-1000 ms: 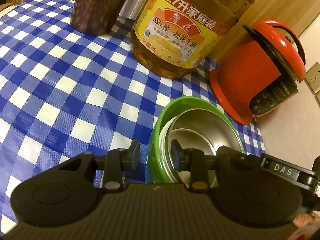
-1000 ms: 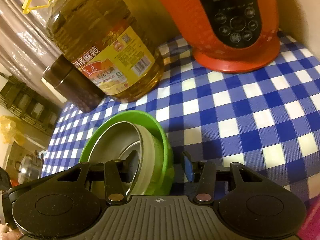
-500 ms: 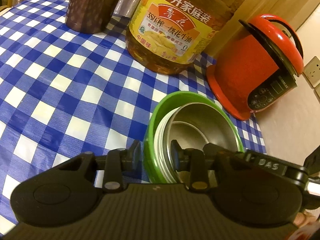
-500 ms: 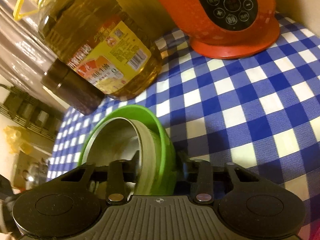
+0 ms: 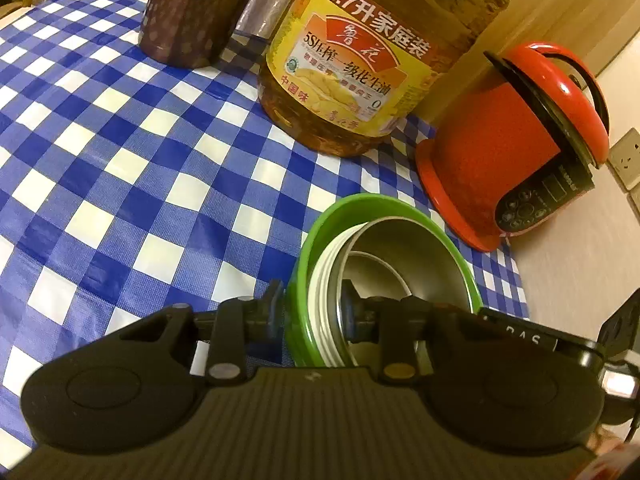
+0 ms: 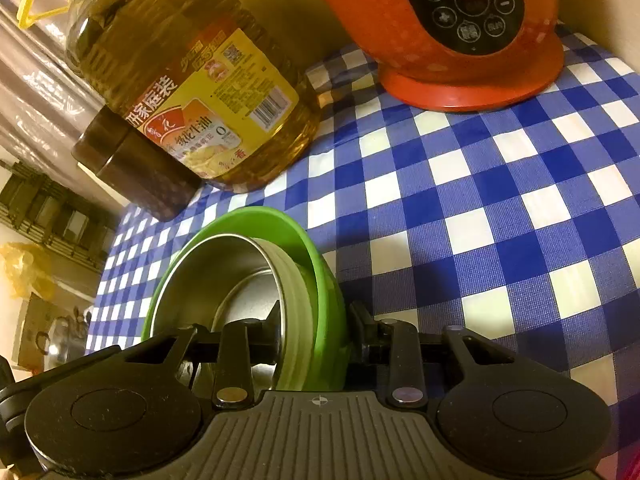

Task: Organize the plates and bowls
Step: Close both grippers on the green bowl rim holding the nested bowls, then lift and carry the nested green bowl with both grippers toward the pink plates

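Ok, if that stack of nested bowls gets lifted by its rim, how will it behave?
The green plastic outer bowl probably stays stiff. The shiny metal inner bowl sits loose and may slide or rattle. With both tongs, left and right, clamping opposite rims, tipping seems unlikely.

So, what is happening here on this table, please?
A person holds two grippers on a stack of nested bowls, a steel one inside a green one. The left gripper is closing on one side of the rims, and the right gripper clamps the opposite side. The stack sits on the checked tablecloth, near an oil bottle.
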Action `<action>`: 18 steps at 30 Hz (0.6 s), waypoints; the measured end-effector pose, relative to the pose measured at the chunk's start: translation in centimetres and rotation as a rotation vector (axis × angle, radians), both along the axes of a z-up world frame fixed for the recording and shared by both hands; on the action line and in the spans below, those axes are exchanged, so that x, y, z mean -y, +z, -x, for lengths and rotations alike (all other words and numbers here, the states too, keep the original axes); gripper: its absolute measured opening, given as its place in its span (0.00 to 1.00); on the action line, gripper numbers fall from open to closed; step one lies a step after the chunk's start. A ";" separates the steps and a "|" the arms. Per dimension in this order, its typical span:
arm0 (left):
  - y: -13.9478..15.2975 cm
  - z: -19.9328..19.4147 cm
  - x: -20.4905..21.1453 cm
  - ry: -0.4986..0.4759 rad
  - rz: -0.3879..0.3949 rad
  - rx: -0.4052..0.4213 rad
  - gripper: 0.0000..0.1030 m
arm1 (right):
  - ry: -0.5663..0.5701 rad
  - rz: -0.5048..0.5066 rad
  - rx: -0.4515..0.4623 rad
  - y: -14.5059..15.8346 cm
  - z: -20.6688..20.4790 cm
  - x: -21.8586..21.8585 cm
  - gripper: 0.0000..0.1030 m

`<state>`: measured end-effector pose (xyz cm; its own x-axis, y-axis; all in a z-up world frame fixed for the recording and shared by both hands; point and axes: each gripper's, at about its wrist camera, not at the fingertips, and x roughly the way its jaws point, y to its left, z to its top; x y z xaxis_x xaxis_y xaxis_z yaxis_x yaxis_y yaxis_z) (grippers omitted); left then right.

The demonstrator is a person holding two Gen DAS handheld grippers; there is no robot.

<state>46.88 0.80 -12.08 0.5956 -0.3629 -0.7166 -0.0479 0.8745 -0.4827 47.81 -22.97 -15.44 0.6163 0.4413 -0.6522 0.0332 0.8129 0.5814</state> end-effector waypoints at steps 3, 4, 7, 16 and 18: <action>0.1 0.2 0.0 -0.001 -0.006 -0.007 0.25 | 0.003 0.008 -0.004 0.1 0.2 -0.1 0.32; 0.1 0.3 0.0 -0.002 -0.010 -0.011 0.25 | 0.006 0.010 -0.008 0.2 0.3 -0.2 0.32; 0.2 0.9 -0.1 -0.007 -0.011 -0.022 0.24 | 0.007 0.009 -0.027 0.2 0.9 -0.3 0.31; 0.7 5.6 -0.1 -0.019 -0.015 -0.048 0.24 | -0.001 0.038 -0.071 0.3 5.4 -0.6 0.30; 0.9 7.0 0.1 -0.024 -0.019 -0.054 0.24 | -0.008 0.038 -0.073 0.1 7.1 -0.5 0.30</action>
